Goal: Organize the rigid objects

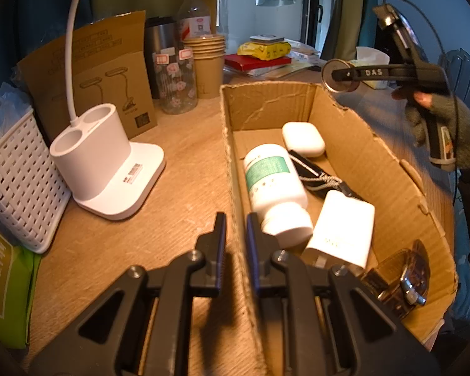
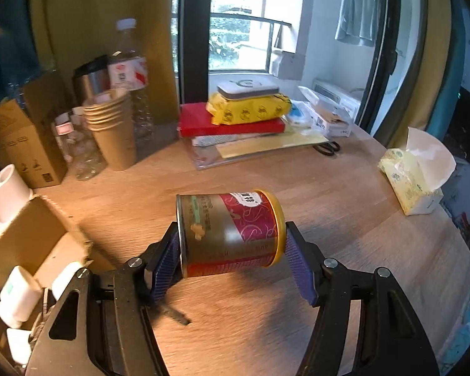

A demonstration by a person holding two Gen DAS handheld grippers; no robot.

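My right gripper (image 2: 232, 230) is shut on a red-and-gold tin can (image 2: 228, 232), which lies sideways between the pads, one pad on its base and one on its yellow lid, above the wooden table (image 2: 266, 181). The left wrist view shows the same can (image 1: 340, 76) end-on, above the far right corner of the open cardboard box (image 1: 376, 169), with a hand (image 1: 423, 103) in a green sleeve behind it. My left gripper (image 1: 236, 222) is shut on the box's left wall. Inside lie a white pill bottle (image 1: 272, 185), a white earbud case (image 1: 302, 139), a white block (image 1: 341, 228) and a watch (image 1: 407, 279).
Left of the box stand a white lamp base (image 1: 106, 169), a white woven basket (image 1: 18, 181), a brown carton (image 1: 94, 72), bottles and stacked paper cups (image 1: 208, 62). At the back lie a red book (image 2: 232, 123) and a yellow pack (image 2: 247, 108). A tissue pack (image 2: 413, 181) sits at the right.
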